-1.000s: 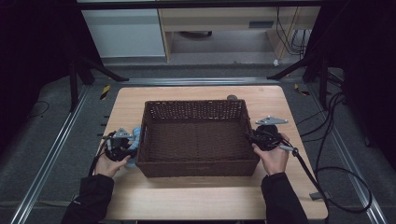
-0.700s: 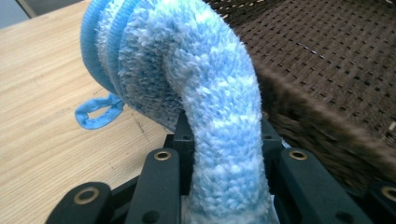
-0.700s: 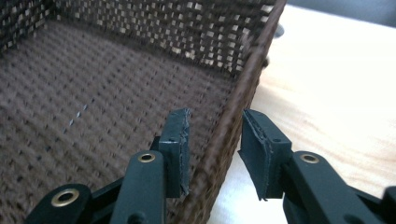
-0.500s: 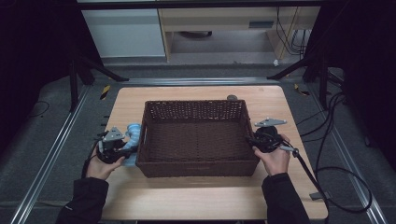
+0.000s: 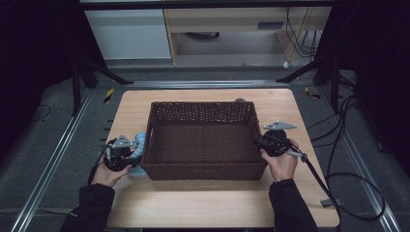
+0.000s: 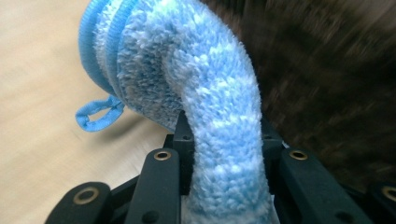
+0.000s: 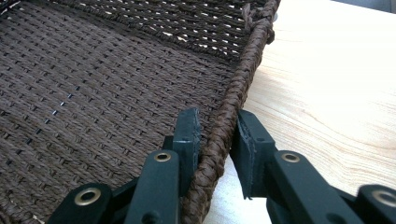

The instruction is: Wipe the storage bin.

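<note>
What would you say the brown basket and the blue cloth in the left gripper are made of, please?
The basket looks like woven wicker or paper cord, matt dark brown: tight plaited rows and a braided rim. The cloth looks like fluffy microfibre or terry, light blue flecked with white, with a stitched blue edge and a hanging loop; the exact fibre is unclear.

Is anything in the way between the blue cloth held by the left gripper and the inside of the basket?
Only the basket's own left wall: the blue cloth, clamped in the left gripper, sits outside against it. Inside, the basket floor looks bare.
</note>
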